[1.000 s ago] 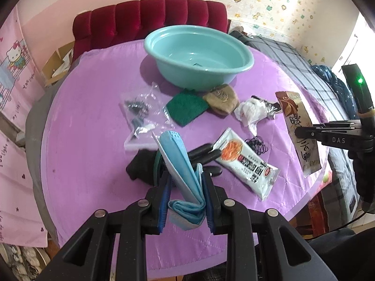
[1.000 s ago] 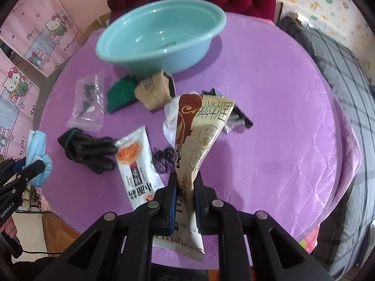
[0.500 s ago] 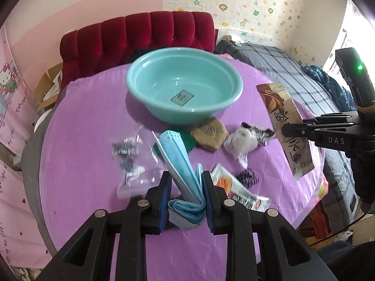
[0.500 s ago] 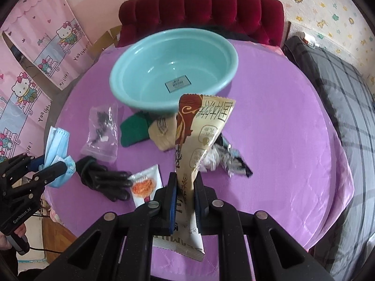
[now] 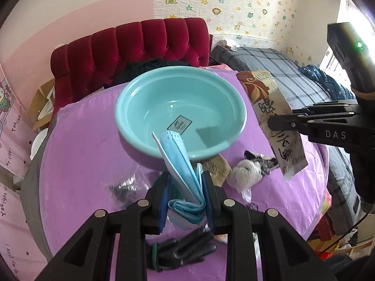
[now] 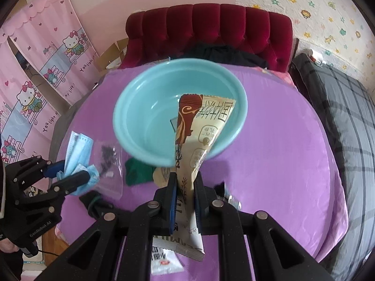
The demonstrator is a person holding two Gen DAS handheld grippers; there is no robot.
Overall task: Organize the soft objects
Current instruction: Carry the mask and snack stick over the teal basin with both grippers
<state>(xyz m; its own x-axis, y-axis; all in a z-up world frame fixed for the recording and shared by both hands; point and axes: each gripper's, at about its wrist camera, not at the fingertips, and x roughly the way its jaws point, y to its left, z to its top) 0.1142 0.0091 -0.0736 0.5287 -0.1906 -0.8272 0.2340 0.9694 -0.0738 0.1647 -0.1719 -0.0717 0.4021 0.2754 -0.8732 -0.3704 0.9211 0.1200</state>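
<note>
Only left view shows black gloves; claws pinch mask, packet.

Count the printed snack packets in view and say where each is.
2, possibly more hidden. The tall brown-and-cream printed foil packet is clamped in the right gripper near the round teal plastic basin. A white printed packet lies on the purple tablecloth beneath that gripper.

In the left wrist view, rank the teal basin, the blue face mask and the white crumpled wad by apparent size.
1. teal basin
2. blue face mask, though it is nearest the camera, which inflates it
3. white crumpled wad
</note>
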